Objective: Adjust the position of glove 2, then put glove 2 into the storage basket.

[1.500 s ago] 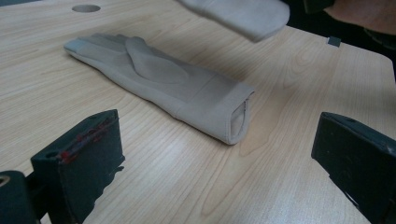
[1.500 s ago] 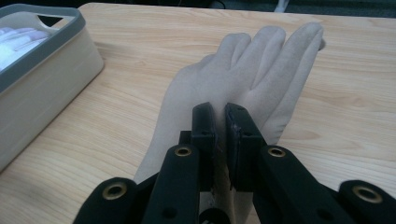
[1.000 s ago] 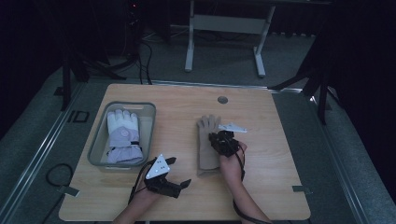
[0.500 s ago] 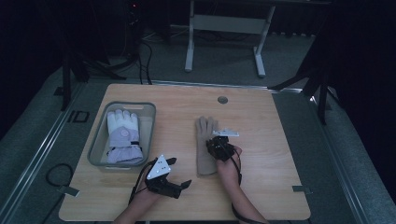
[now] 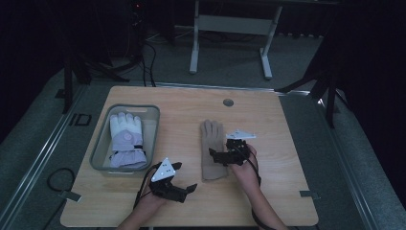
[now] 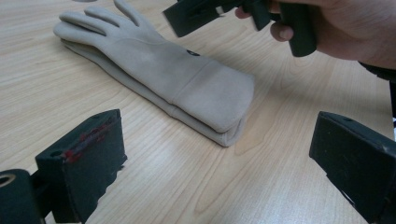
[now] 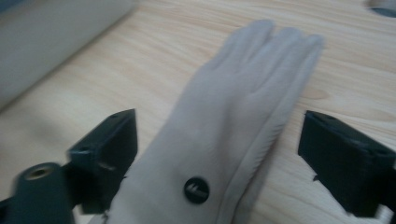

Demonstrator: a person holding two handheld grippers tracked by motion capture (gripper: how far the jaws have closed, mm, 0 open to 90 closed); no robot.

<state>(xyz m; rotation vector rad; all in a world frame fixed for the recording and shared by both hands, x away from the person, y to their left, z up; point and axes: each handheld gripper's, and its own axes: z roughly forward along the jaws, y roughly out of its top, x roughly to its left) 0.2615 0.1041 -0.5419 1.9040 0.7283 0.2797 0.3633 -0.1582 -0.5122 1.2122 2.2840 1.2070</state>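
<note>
My right claw [image 5: 221, 156] has slid back toward six o'clock and its jaws have just been opening, wide and straddling the beige glove [image 5: 212, 143] without pressing it. The glove lies flat on the worktop [image 5: 287, 124], fingers toward twelve, nearer this claw than my open, empty left claw [image 5: 184, 190].

The right claw [image 5: 219, 156] has just opened, releasing the beige glove [image 5: 212, 148].

Plain beige suede glove [image 5: 212, 148] with small round black button [image 7: 196, 190], white and lavender padded ski glove [image 5: 126, 141] in translucent grey plastic bin [image 5: 152, 125], pale wood-grain tabletop [image 5: 277, 129], matte black gripper pads [image 6: 93, 154] smeared red
</note>
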